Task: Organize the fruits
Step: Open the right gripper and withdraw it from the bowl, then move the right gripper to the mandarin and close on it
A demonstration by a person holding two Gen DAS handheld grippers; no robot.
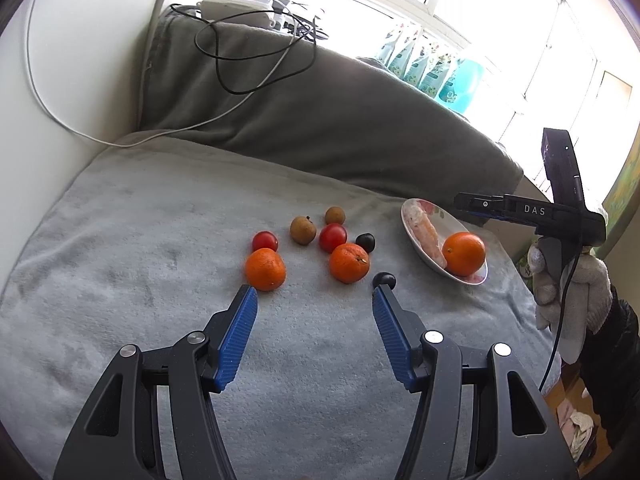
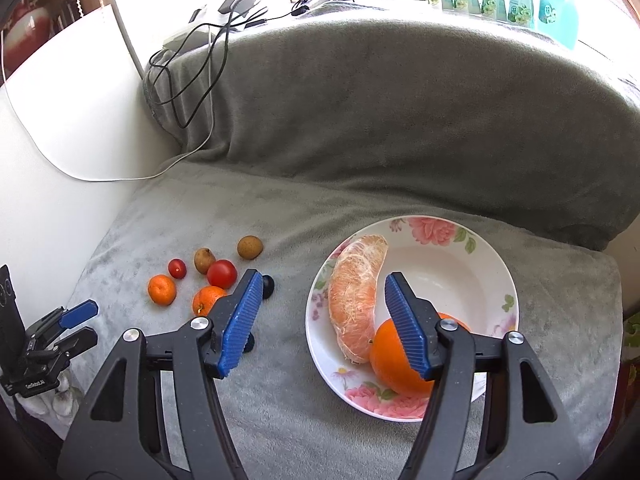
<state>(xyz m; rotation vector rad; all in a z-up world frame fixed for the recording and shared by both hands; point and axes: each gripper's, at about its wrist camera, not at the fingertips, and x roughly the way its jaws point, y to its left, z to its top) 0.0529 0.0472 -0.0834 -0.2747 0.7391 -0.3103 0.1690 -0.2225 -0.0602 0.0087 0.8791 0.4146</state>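
Fruit on a grey blanket point(image 1: 120, 240) by a bright window point(image 1: 460, 8)

Loose fruits point(image 1: 316, 248) lie left of the floral plate point(image 2: 492, 264), which holds an orange point(image 2: 390, 356); left gripper point(image 1: 314, 294) and right gripper point(image 2: 322, 280) both gape, empty.

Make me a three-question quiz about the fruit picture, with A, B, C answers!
1. Where is the peeled citrus piece?
A. in the flowered plate
B. on the blanket
C. in a gripper

2. How many whole oranges lie on the blanket, outside the plate?
A. one
B. two
C. four

3. What is the right gripper doing?
A. squeezing a tomato
B. squeezing an orange
C. open, holding nothing

Answers: 1 A, it lies in the plate beside an orange. 2 B, two sit among the small fruits. 3 C, its jaws stand apart, empty.
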